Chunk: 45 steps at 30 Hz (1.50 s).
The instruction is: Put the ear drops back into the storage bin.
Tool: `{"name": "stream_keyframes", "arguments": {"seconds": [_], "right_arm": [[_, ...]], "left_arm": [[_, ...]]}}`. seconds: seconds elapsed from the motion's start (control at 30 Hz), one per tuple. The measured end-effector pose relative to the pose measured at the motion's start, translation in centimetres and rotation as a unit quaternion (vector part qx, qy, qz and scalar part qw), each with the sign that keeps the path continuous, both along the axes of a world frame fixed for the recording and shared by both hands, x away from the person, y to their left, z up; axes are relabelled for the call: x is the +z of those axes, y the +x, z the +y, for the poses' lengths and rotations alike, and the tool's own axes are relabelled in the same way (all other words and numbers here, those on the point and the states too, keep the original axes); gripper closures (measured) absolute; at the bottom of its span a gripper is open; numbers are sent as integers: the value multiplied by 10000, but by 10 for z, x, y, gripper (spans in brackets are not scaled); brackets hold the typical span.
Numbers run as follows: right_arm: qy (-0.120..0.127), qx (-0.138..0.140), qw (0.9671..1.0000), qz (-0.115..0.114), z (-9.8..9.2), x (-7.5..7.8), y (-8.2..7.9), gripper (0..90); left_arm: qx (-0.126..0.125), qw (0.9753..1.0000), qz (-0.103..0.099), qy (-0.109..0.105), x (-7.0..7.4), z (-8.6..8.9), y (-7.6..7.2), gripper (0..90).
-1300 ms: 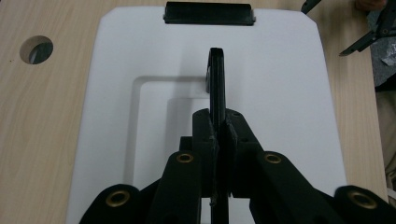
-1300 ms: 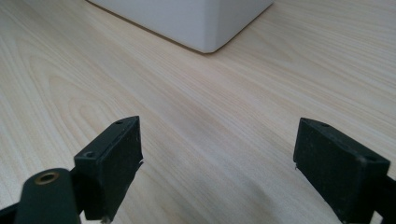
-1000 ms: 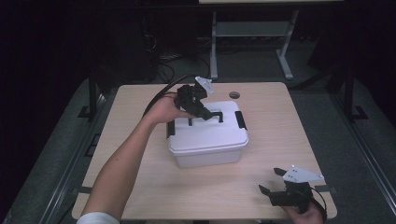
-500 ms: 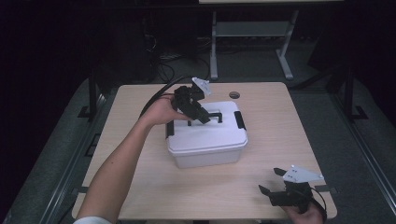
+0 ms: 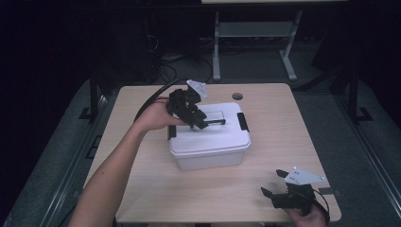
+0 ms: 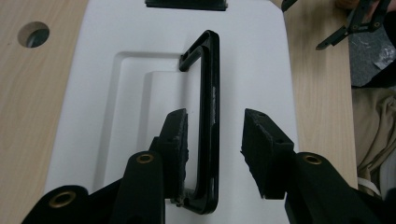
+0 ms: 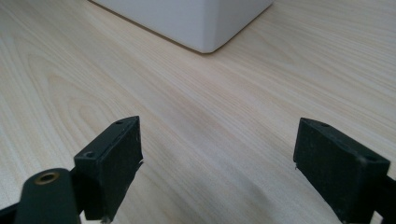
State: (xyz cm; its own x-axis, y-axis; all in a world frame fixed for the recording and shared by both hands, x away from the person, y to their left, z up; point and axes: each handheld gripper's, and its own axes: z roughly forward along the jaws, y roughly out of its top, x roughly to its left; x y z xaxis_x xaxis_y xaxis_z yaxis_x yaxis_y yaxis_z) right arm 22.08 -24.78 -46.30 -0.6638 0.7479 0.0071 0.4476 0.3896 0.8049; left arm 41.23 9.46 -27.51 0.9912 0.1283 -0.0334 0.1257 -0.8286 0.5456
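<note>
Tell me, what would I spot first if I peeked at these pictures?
Probably the white plastic box with a lid in the middle of the pale wooden table. The left gripper hangs over the lid, its open jaws on either side of the thin black carry handle. The right gripper waits, open, at the table's near right corner.

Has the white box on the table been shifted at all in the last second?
No. The white box sits in the same spot relative to the round hole in the table top; the left tongs straddle its black handle without lifting it.
</note>
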Motion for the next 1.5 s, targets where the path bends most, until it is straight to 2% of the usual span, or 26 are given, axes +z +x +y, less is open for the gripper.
{"name": "stream_keyframes", "arguments": {"seconds": [0.13, 0.4, 0.6, 0.87, 1.13, 1.5], "right_arm": [[-3, -9, 10000, -11, 0, 0, 0, 149], [-32, -16, 10000, -52, 0, 1, 0, 149], [-15, -55, 10000, -39, 0, 1, -1, 149], [-55, -55, 10000, -46, 0, 1, 0, 149], [-47, -84, 9999, -37, 0, 0, 0, 148], [-40, -119, 9999, -16, -1, 0, -1, 148]], "left_arm": [[62, 9999, -31, 77, 2, 6, -1, 585], [180, 9997, -141, 33, 8, 16, -8, 573], [294, 9993, -210, 51, 8, 23, -11, 555], [359, 9991, -191, 127, 5, 30, -14, 527], [399, 9990, -186, 38, 6, 36, -19, 510], [457, 9988, -177, 54, 5, 45, -22, 488]]}}
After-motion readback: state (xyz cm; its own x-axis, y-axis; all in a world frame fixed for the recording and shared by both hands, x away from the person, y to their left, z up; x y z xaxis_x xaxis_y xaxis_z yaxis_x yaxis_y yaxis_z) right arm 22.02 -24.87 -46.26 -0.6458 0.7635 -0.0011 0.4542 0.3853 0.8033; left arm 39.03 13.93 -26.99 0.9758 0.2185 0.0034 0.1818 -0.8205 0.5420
